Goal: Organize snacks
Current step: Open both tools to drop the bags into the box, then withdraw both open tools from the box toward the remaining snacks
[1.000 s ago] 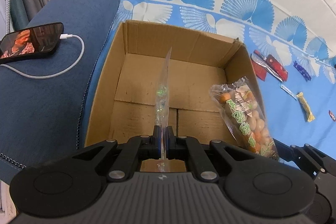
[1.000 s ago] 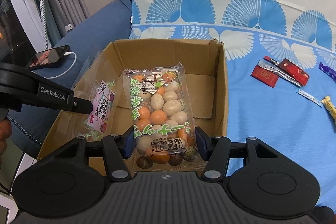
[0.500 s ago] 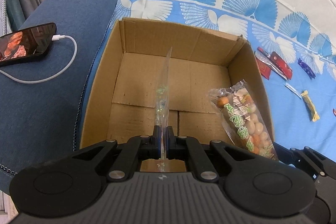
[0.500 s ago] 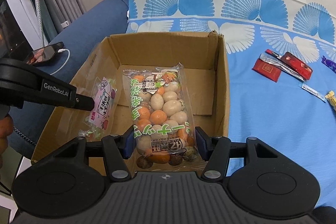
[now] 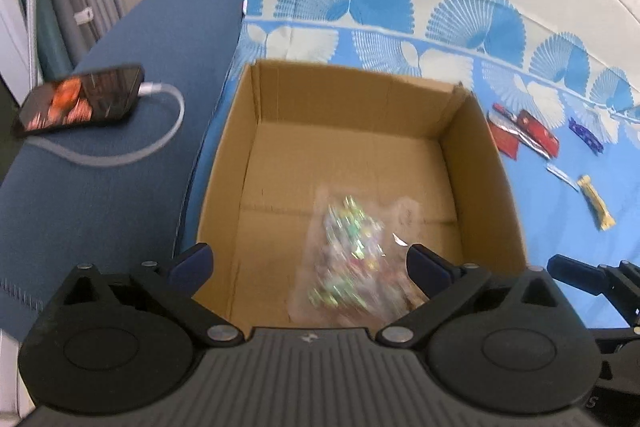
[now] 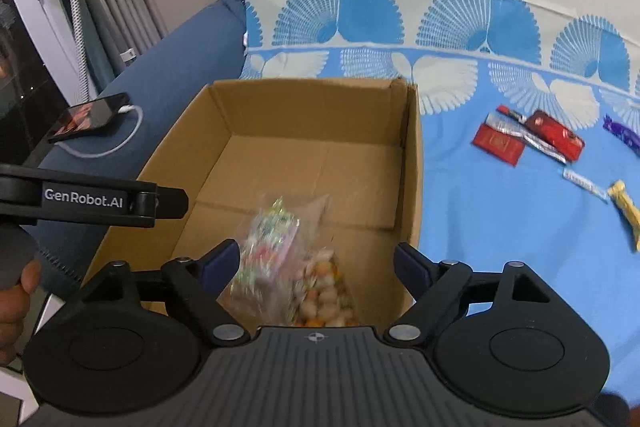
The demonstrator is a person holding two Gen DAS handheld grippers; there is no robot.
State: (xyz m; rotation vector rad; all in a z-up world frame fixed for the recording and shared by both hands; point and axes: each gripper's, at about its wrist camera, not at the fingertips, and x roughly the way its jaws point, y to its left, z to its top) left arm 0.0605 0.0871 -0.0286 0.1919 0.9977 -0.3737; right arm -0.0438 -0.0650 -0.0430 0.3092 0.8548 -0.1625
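Note:
An open cardboard box (image 5: 352,107) stands on the blue patterned cloth below both grippers. My left gripper (image 5: 308,261) hangs over its near edge, jaws opening wide, touching nothing. Under it a clear bag of wrapped candies (image 5: 352,259), blurred, lies loose in the box. My right gripper (image 6: 316,261) is also opening over the box (image 6: 312,107). The bag of orange and white balls (image 6: 324,291) sits low between its fingers, free of the pads. The candy bag (image 6: 268,239) is beside it. One left finger (image 6: 160,205) reaches in from the left.
A phone (image 5: 80,103) on a white cable lies on the blue sofa arm, left of the box. Right of the box, small snacks are scattered on the cloth: red packets (image 6: 528,139), a purple candy (image 6: 622,135), a yellow bar (image 6: 626,211). A person's hand (image 6: 16,299) shows at the left edge.
Both grippers have opened and let go. The clear candy bag left the left jaws and the ball bag left the right jaws; both dropped into the box.

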